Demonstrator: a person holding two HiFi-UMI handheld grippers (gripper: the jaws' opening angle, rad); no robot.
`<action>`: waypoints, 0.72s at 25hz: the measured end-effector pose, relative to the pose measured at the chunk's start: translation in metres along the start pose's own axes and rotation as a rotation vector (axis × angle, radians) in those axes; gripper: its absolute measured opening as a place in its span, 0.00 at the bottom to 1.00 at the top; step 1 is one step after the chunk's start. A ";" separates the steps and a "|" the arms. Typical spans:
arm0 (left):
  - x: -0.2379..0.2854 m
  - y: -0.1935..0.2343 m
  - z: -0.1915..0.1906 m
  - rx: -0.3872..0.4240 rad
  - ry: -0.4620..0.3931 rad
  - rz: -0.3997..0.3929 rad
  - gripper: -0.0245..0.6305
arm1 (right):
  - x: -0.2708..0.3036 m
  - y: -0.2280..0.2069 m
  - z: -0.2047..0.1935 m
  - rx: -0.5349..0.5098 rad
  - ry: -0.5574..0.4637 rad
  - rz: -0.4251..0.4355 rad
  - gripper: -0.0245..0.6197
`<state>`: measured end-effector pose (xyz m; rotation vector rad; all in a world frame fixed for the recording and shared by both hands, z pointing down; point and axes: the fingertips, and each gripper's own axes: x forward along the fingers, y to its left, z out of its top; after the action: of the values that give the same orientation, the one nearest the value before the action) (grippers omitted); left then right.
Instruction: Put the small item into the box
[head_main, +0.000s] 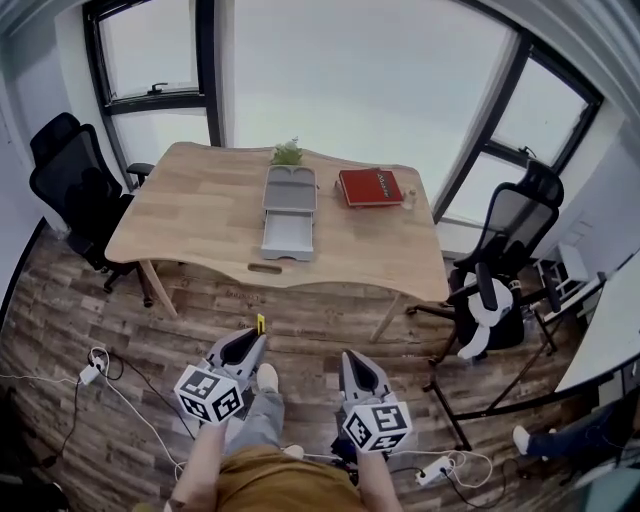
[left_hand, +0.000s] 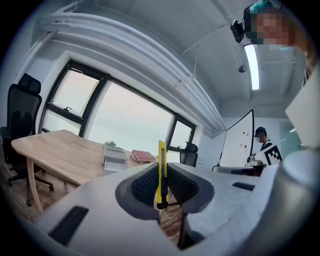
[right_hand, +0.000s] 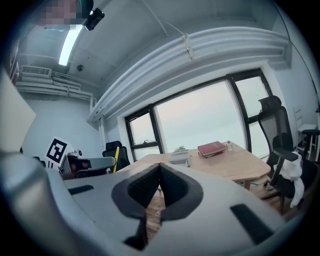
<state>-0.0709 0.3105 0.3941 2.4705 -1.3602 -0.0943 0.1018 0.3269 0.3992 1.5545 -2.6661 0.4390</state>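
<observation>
My left gripper (head_main: 259, 334) is shut on a small yellow utility knife (left_hand: 161, 172), which stands upright between the pads; its tip (head_main: 261, 323) pokes out past the jaws in the head view. My right gripper (head_main: 350, 360) is shut with nothing between its jaws (right_hand: 159, 170). Both are held low over the wooden floor, well short of the table. The grey box (head_main: 289, 212) lies on the wooden table (head_main: 200, 215), its lid (head_main: 290, 187) swung open toward the far side. In the gripper views the box (left_hand: 115, 154) (right_hand: 179, 157) looks small and far.
A red book (head_main: 370, 186) and a small bottle (head_main: 409, 197) lie right of the box, and a small green plant (head_main: 288, 152) behind it. Black office chairs stand at the left (head_main: 75, 190) and right (head_main: 505, 255). Cables and power strips (head_main: 95, 368) run across the floor.
</observation>
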 end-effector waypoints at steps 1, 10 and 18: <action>0.010 0.006 0.000 0.000 0.003 -0.005 0.12 | 0.010 -0.005 -0.001 0.001 0.007 -0.003 0.05; 0.137 0.087 0.020 -0.046 0.026 -0.063 0.12 | 0.128 -0.063 0.017 -0.015 0.058 -0.049 0.05; 0.227 0.168 0.053 -0.052 0.040 -0.117 0.12 | 0.238 -0.106 0.035 0.013 0.064 -0.102 0.05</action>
<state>-0.0946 0.0251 0.4166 2.4934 -1.1822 -0.1044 0.0771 0.0669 0.4284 1.6410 -2.5288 0.4934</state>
